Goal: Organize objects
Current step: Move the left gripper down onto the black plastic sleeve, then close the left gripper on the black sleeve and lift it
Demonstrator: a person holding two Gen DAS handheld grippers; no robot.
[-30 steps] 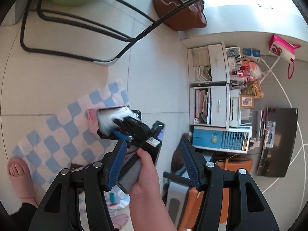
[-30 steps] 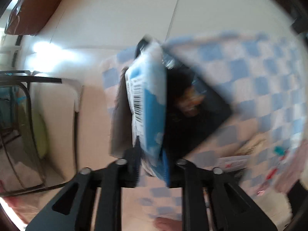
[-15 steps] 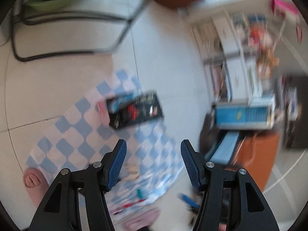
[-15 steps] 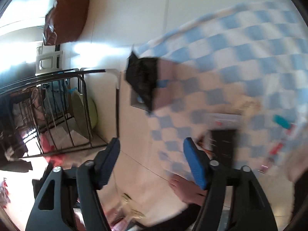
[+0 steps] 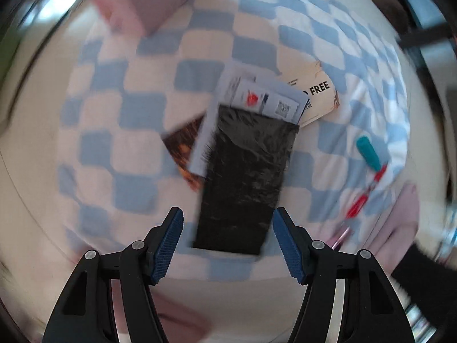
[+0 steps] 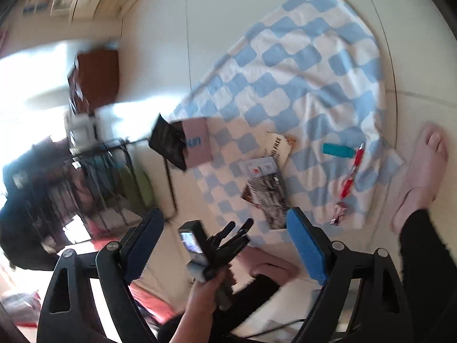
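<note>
Floor tiles carry a blue-and-white checked cloth (image 5: 137, 131) on which the things to sort lie scattered. Seen from the left wrist, the left claw (image 5: 225, 243) points straight down over a black packet (image 5: 245, 177); its jaws are spreading, and the packet's near end lies between the blue pads (image 5: 168, 243) lower down, without either pad pressing on it. Under the packet's far end sits a white leaflet (image 5: 257, 97) with a red mark and a code square, then a cream card (image 5: 317, 97) printed "FREE". A brown patterned packet (image 5: 182, 143) pokes out at the left side. To the right lie a teal marker (image 5: 368, 151) and a red pen (image 5: 357, 205), close together. A pink box (image 5: 148, 5) stands at the cloth's far edge.

From the right wrist, the right claw (image 6: 225, 243) hangs higher up, its jaws opening wide with nothing pinched between them; the person's left hand (image 6: 205, 288), gripping the other tool, shows through the gap. The pink box has a black wrapper sticking out of its open end. A foot in a pink slipper (image 6: 420, 171) rests beside the cloth's corner.
</note>
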